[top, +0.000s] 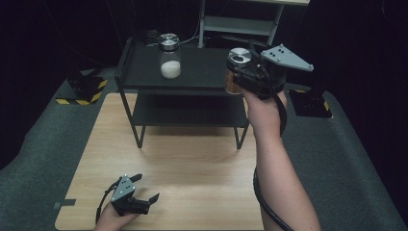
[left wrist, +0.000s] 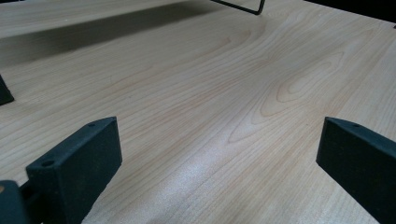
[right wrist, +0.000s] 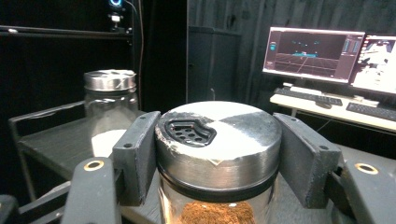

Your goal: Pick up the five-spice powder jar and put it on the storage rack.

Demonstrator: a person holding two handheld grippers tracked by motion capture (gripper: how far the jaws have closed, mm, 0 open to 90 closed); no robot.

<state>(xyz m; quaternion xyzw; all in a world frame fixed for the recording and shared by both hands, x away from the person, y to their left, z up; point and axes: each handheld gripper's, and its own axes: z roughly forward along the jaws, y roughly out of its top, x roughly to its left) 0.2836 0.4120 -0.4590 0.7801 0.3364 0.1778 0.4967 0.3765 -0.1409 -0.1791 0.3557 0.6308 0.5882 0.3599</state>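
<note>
Spice jar (right wrist: 218,158): clamped by the lid in your right gripper (top: 245,65), held above the rack's (top: 126,55) top right corner beside the salt jar (top: 170,57), not yet set down; left gripper (top: 144,192) idle, open.

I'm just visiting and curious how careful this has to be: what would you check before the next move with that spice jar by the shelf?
1. Right gripper shut on the spice jar, one jaw on each side of its metal lid: ok.
2. Jar upright, brown powder inside, lid on: ok.
3. Free spot on the top shelf: ok, there is bare space to the right of the jar of white powder.
4. Gap between the two jars: ok, they stand apart.
5. Whether the spice jar's base is clear of the shelf edge: cannot tell, the gripper hides it.
6. Left gripper out of the way: ok, it is open, low over the wooden table.
</note>
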